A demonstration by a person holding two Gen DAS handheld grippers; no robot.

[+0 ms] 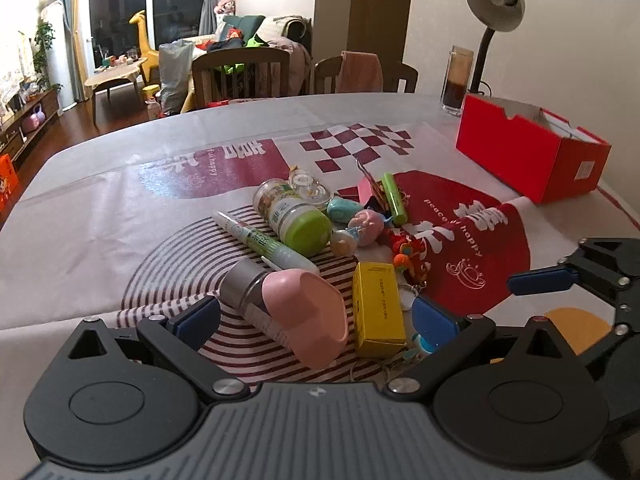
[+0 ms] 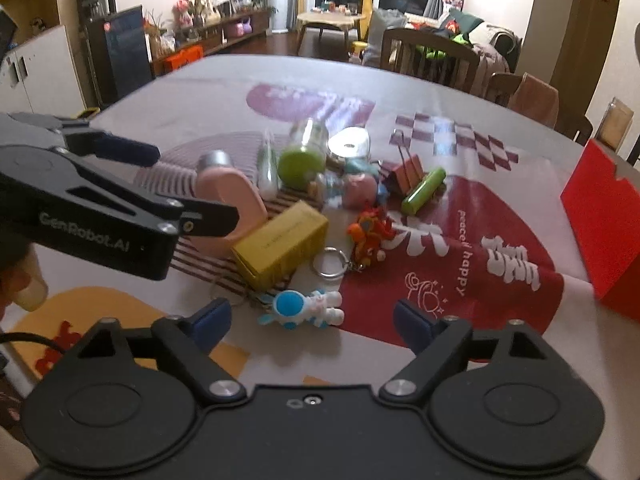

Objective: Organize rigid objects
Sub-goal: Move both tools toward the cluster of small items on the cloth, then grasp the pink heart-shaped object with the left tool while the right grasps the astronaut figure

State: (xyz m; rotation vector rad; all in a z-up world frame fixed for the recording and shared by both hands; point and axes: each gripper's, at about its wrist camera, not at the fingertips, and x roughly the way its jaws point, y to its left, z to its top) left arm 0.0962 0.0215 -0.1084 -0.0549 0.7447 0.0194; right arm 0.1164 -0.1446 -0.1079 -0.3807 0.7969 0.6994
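A pile of small objects lies mid-table: a pink-capped bottle [image 1: 288,304], a yellow box [image 1: 378,312], a green-lidded jar [image 1: 294,216], a white and green tube [image 1: 264,240], a green cylinder [image 1: 394,196], pink and teal toys and an orange keychain figure [image 2: 368,232]. My left gripper [image 1: 316,320] is open, its fingers either side of the pink bottle and yellow box. My right gripper [image 2: 312,326] is open, just short of a blue and white astronaut figure [image 2: 308,308]. The pink bottle [image 2: 228,204] and yellow box [image 2: 280,244] also show in the right wrist view.
An open red cardboard box [image 1: 528,152] stands at the table's far right, with a glass [image 1: 456,80] and a desk lamp [image 1: 494,4] behind it. Chairs [image 1: 240,72] line the far edge. A printed cloth [image 1: 120,200] covers the table.
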